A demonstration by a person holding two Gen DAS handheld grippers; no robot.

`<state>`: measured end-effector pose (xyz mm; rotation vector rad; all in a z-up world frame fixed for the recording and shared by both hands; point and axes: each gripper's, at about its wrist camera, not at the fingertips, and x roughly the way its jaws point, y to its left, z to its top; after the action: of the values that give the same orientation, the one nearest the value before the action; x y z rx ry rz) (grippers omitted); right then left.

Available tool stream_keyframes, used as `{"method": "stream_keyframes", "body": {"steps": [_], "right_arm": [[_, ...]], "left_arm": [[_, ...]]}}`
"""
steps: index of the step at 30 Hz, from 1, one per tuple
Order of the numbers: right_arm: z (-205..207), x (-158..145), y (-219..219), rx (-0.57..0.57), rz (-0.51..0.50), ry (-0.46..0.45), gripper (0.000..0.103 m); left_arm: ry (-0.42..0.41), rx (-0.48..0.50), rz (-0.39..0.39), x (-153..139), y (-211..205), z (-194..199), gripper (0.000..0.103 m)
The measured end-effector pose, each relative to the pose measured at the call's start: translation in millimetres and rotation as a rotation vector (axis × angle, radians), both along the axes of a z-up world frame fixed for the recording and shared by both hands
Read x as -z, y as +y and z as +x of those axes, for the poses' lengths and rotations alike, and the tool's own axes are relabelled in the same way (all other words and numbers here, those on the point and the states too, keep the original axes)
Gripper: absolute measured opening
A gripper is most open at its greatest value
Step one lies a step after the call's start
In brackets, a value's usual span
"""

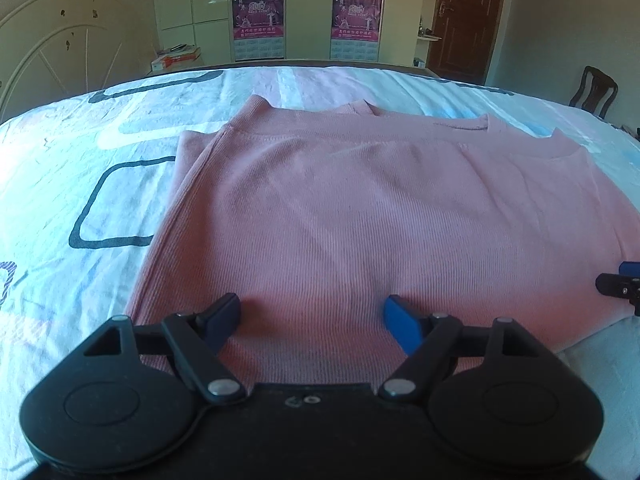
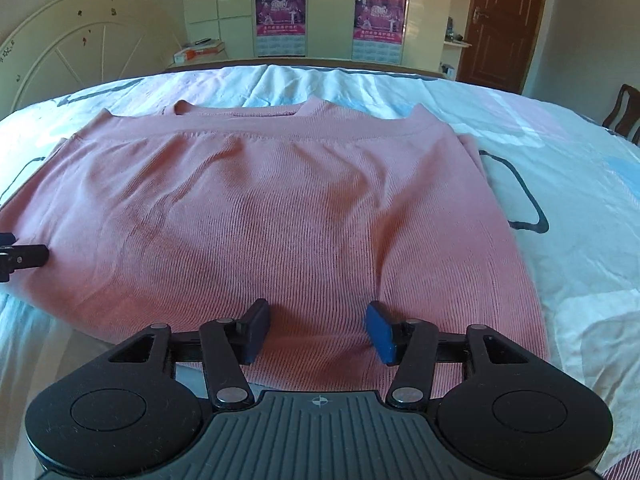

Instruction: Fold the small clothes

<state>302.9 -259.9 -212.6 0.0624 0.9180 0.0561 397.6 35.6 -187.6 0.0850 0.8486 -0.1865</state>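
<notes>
A pink ribbed garment (image 1: 360, 208) lies flat on the bed, folded over so its far edge shows doubled layers. It also fills the right wrist view (image 2: 280, 208). My left gripper (image 1: 312, 316) is open, its fingers resting over the near left edge of the garment with nothing between them. My right gripper (image 2: 318, 330) is open over the near right edge, also empty. The right gripper's tip shows at the right edge of the left wrist view (image 1: 620, 284), and the left gripper's tip at the left edge of the right wrist view (image 2: 20, 258).
The bed sheet (image 1: 80, 168) is white with blue, pink and dark outline patterns. A curved headboard (image 1: 48, 56) stands at the left. Wardrobes with posters (image 1: 260, 12), a brown door (image 1: 464, 20) and a chair (image 1: 592, 88) lie beyond the bed.
</notes>
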Motion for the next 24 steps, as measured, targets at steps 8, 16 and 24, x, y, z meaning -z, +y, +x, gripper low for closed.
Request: {"method": "stream_keyframes", "body": {"steps": [8, 16, 24], "right_arm": [[-2, 2, 2, 0.002, -0.012, -0.004, 0.055], [-4, 2, -3, -0.056, 0.003, -0.015, 0.058], [5, -14, -10, -0.131, 0.065, 0.033, 0.061]], "left_arm": [[0.006, -0.014, 0.013, 0, -3, 1, 0.081], [0.029, -0.058, 0.06, 1, -9, 9, 0.094], [0.05, -0.107, 0.086, -7, -13, 6, 0.093]]}}
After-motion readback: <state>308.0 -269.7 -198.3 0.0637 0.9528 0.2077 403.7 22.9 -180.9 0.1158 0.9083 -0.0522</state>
